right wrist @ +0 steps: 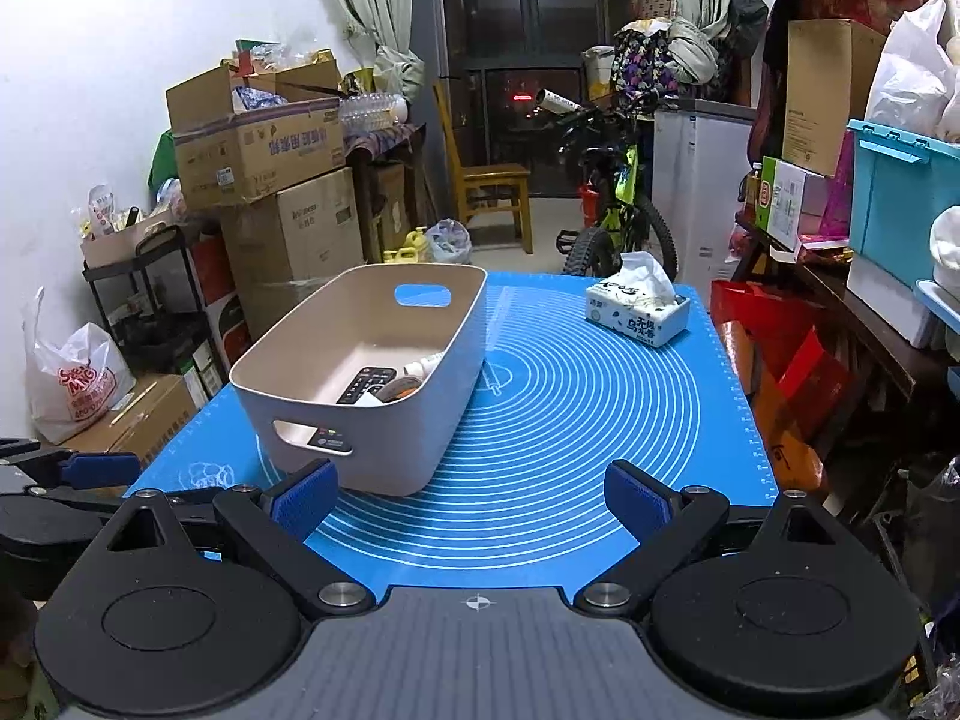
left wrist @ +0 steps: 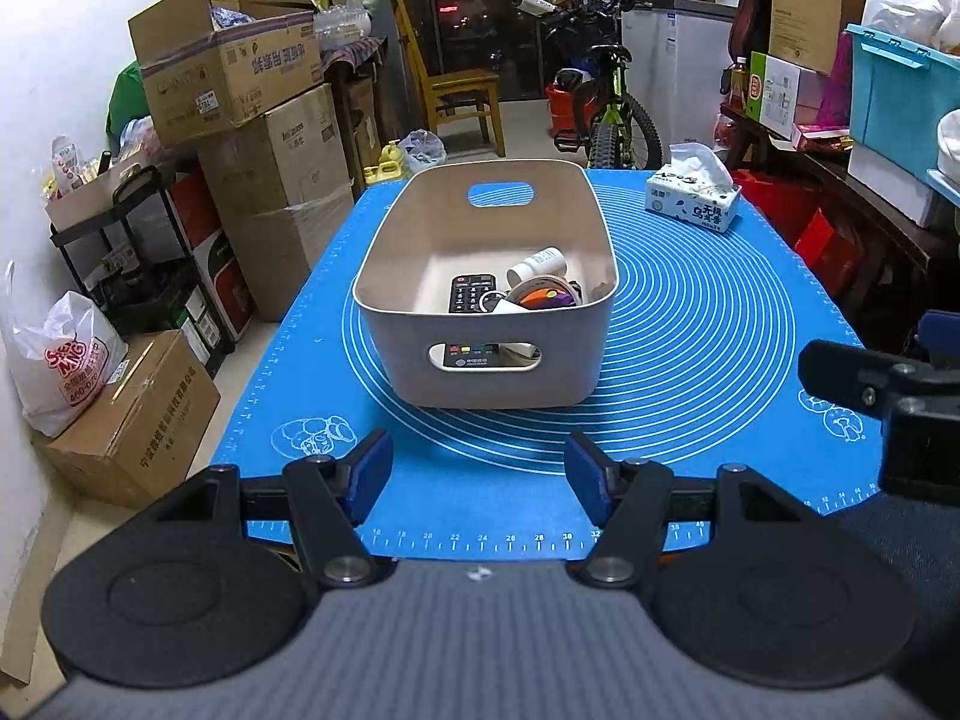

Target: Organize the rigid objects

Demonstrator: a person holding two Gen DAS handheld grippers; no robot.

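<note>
Both tools hung over the near edge of the desk, pointed down toward the blue mat (left wrist: 690,312). Left tool (left wrist: 478,471): jaws apart, nothing between the pads. Right tool (right wrist: 471,495): jaws likewise apart and empty, standing wider than the left.

The beige bin (left wrist: 480,360) sat on the mat, nearer its left side, straight ahead of the left tool and ahead-left of the right. Inside it, bunched at the near end, lay a black remote (left wrist: 471,293), a white bottle (left wrist: 537,264) on its side, and a round item with orange and purple (left wrist: 543,295); a few smaller pieces were too crowded to identify. A tissue box (left wrist: 693,201) stood at the far right of the mat, well apart from the bin.

No loose rigid item showed on the mat, so the sort looked finished or nearly so, unless the bin's contents were to come out.

Notes for doing the next step well, if the bin is to be shifted: take it by the near handle slot (left wrist: 485,355), or one tool per long wall, and keep it level so the remote and bottle do not slide. If an item is to be drawn out, the bottle sits highest and least tangled.
</note>
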